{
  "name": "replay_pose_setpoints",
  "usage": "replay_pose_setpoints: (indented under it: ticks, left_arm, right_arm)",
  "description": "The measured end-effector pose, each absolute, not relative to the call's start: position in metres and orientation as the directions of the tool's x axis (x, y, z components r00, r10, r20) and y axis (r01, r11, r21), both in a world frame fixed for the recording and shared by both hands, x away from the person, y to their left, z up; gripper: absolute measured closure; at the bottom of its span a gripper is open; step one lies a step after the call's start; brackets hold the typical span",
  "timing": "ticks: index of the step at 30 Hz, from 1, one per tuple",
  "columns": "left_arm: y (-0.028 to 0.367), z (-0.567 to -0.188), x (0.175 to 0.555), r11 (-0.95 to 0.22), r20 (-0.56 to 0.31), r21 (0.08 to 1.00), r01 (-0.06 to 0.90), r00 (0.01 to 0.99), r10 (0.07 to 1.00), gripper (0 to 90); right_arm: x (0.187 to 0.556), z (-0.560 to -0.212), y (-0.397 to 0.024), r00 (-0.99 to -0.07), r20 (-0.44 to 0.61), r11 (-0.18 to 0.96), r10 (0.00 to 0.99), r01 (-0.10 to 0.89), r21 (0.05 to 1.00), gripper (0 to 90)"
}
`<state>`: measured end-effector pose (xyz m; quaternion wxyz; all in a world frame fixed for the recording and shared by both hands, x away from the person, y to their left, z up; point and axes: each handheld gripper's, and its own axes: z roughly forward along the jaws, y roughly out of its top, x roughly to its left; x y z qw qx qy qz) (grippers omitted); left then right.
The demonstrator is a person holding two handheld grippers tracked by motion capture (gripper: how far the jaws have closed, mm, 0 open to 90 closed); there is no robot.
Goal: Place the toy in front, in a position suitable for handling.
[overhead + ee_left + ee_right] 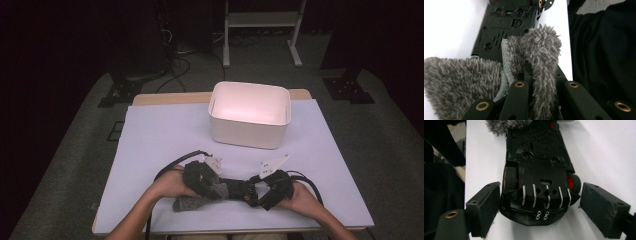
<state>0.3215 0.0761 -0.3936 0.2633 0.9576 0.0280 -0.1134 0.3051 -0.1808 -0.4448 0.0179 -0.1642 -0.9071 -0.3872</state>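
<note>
Step in hand, judged: wiping or wrapping an upside-down toy car (537, 180) with a grey fluffy cloth (459, 80), low on the table (150, 135) near the person's edge. Left gripper (202, 175) clamped tight on a fold of the cloth, pile bunched between its jaws in the left gripper view, car underside (506, 27) just beyond. Right gripper (544, 207) spread wide, pads either side of the car's rear end without pressing; left pad near the wheel, right pad apart from the red-hubbed wheel (573, 182). Car flat on the white table sheet, chassis up, cloth (506, 125) touching its far end. Both hands low and close together in the high view, grippers pointing inward at each other, right hand (300, 197) cupping its gripper from outside, left hand (172, 185) angled in from the left. White bin (250, 115) well apart, farther up the table, inside not visible enough to tell contents. Next move probably calls for right jaws to close squarely on the car body, clear of the wheels, while left drags cloth over the chassis; risk of car sliding on the smooth sheet.
</note>
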Motion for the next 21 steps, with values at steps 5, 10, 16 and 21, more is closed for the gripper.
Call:
replay_pose_setpoints:
  ticks: [5, 10, 16, 21]
  left_arm:
    - [0.076, -0.393, 0.322, -0.831, -0.225, 0.543, 0.119, 0.974, -0.008, 80.5]
    - [0.066, -0.395, 0.323, -0.822, -0.217, 0.559, 0.111, 0.976, -0.015, 80.5]
    - [0.04, -0.398, 0.326, -0.829, -0.181, 0.555, 0.064, 0.982, -0.046, 80.7]
    - [0.008, -0.399, 0.326, -0.825, -0.153, 0.565, 0.02, 0.985, -0.081, 80.6]
  right_arm:
    - [0.301, -0.453, -0.176, -0.955, 0.13, 0.676, 0.267, 0.282, 0.681, 19.4]
    - [0.3, -0.454, -0.174, -0.968, 0.094, 0.687, 0.232, 0.232, 0.688, 22.7]
    - [0.299, -0.451, -0.171, -0.978, 0.009, 0.704, 0.209, 0.157, 0.693, 22.2]
    - [0.304, -0.454, -0.173, -0.978, 0.023, 0.702, 0.207, 0.165, 0.693, 22.2]
